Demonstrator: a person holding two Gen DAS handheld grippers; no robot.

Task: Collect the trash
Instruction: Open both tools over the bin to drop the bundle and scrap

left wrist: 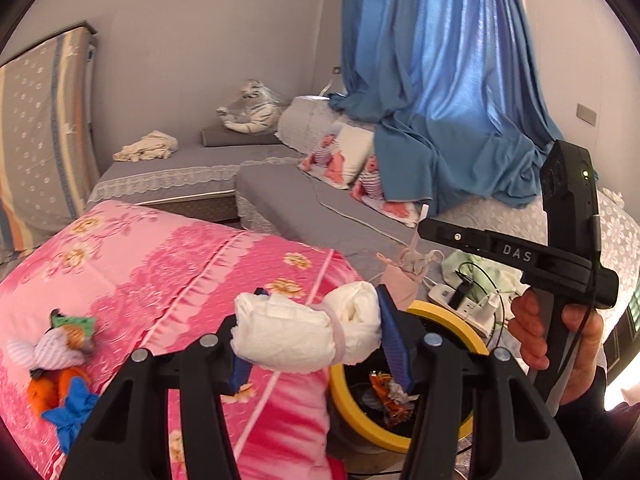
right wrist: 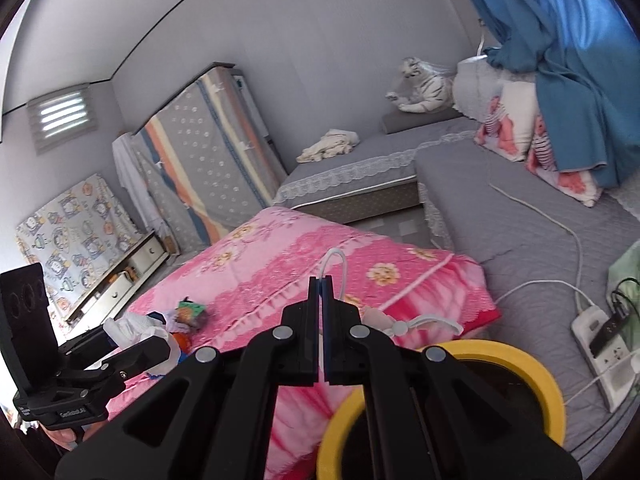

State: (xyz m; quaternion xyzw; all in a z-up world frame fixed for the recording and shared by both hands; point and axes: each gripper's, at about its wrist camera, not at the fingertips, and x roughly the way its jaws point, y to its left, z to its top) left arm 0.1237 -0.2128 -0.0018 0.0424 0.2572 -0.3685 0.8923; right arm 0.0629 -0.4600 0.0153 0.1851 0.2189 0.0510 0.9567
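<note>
The yellow-rimmed bin (left wrist: 440, 322) is the thing to measure everything against. The left gripper (left wrist: 310, 336) grasps a rolled white diaper (left wrist: 308, 338) between its blue pads, jaws about half apart and pressing on either end of the bundle, so the roll's long axis runs straight across from one finger to the other. Seen along the left wrist view, the diaper hangs just up and to the left of the bin's mouth, over the edge of the pink floral quilt (left wrist: 160, 256) that butts against the bin; the dark opening, with a crumpled orange wrapper (left wrist: 390, 398) already inside, lies below and to the right of the roll. My reading is that the coming move turns on this offset: the bundle must travel rightward and a little forward until it sits over the opening, and since it is held crosswise it should fit the mouth without turning. The right gripper (right wrist: 320, 312) is clenched, with nothing bulky between its fingers, only a thin white cord (right wrist: 338, 268) showing beyond the tips; whether it pinches that cord I cannot tell. It hovers just above the bin's near rim, nearer than the left. More scraps (left wrist: 60, 352) lie on the quilt, well to the bin's left.
</note>
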